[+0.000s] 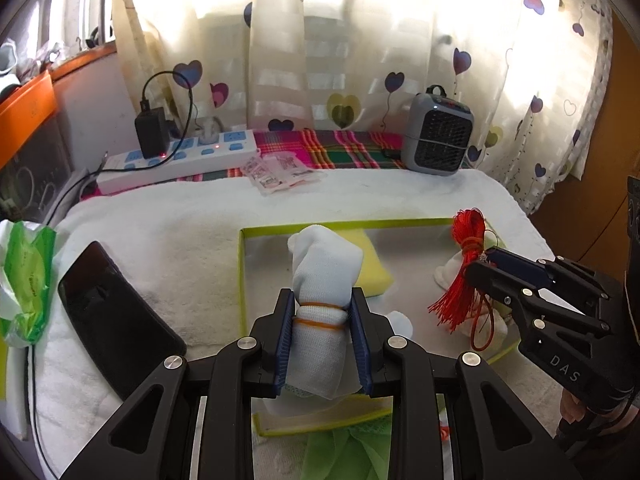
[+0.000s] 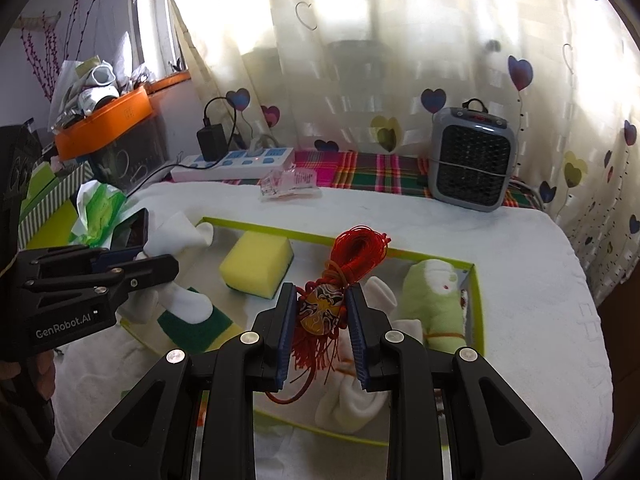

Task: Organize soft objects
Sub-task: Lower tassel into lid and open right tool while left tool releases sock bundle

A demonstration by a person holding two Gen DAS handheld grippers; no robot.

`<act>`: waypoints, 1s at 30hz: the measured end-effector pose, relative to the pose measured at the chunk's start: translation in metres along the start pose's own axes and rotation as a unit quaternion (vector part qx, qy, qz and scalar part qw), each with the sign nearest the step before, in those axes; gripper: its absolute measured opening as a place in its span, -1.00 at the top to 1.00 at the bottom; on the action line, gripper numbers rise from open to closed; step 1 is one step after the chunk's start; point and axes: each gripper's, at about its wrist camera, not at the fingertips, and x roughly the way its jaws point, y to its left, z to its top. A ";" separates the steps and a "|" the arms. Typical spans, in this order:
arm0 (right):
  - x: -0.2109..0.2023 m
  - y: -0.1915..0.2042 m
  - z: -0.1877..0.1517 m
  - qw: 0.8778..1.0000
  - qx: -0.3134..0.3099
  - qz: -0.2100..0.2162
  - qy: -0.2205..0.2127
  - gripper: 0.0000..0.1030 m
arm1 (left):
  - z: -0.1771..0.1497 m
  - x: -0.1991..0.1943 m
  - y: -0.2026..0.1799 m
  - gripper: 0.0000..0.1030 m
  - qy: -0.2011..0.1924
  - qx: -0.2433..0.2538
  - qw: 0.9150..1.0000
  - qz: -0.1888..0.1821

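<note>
Both grippers hover above green-rimmed tray. Left gripper: pads pinch white cloth roll at its rubber bands, over tray's near-left part. Right gripper: jaws narrow, clamping painted pendant of red tassel ornament. Yellow sponge and green cloth roll lie inside tray.

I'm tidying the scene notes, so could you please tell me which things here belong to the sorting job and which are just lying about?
Part of the job:
- white sock roll in left tool
- red tassel ornament in right tool
- green-rimmed tray
- yellow sponge
- green towel roll

Just lying about:
- phone
- power strip
- small heater
- sachets
</note>
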 end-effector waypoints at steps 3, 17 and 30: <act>0.010 0.001 0.000 1.000 -0.005 0.002 0.011 0.49 | 0.001 0.010 0.003 0.51 0.011 -0.004 1.000 0.002; 0.034 -0.003 -0.002 0.999 -0.010 -0.001 0.036 0.49 | 0.004 0.027 0.010 0.50 0.026 -0.018 0.999 0.001; 0.040 -0.003 -0.005 0.999 -0.012 -0.003 0.042 0.48 | 0.004 0.030 0.009 0.40 0.033 -0.020 0.999 0.009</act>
